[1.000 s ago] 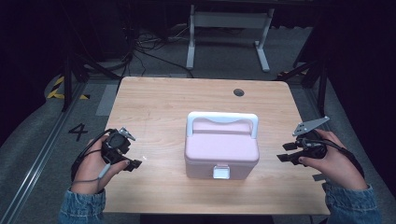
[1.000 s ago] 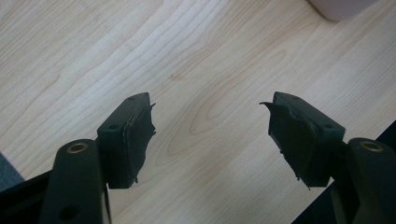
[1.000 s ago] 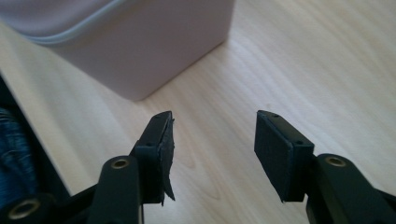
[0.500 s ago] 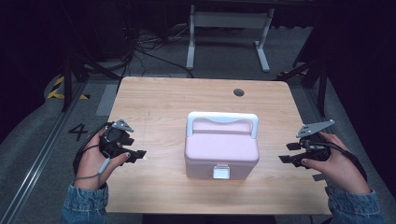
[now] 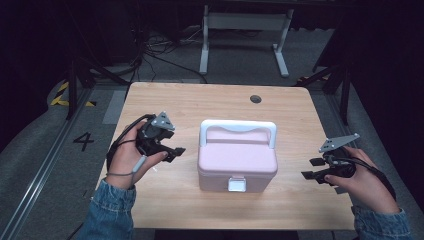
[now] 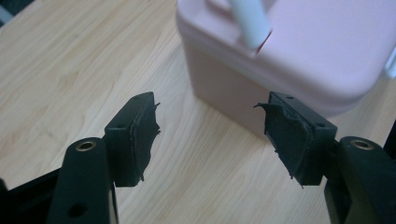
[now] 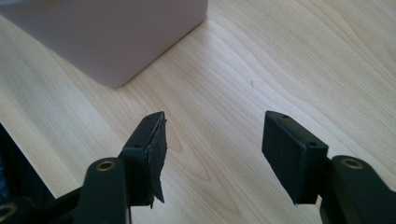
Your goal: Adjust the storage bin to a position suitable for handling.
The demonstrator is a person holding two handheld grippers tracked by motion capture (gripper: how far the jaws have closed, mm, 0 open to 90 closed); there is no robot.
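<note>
A pink lidded box (image 5: pixel 237 160) with a white handle (image 5: pixel 237 127) and a white front latch (image 5: pixel 237 184) stands mid-table. My left gripper (image 5: pixel 175 152) hovers just left of it, open and empty; its jaws have just been closing a little. In the left gripper view the gripper (image 6: pixel 210 135) faces the box (image 6: pixel 303 51) close ahead. My right gripper (image 5: pixel 312 169) sits low to the right of the box, apart from it and open; its jaws have just been opening, with nothing between them. In the right gripper view the gripper (image 7: pixel 212 149) has the box's corner (image 7: pixel 116 32) ahead on the left.
The wooden table (image 5: pixel 210 100) has a dark round hole (image 5: pixel 256 99) near its far edge. A white metal stand (image 5: pixel 245 30) and cables lie on the floor beyond it. A "4" (image 5: pixel 83 141) is marked on the floor at the left.
My left hand has lifted and moved right, toward the box's left side. The right hand has stayed about where it was.
</note>
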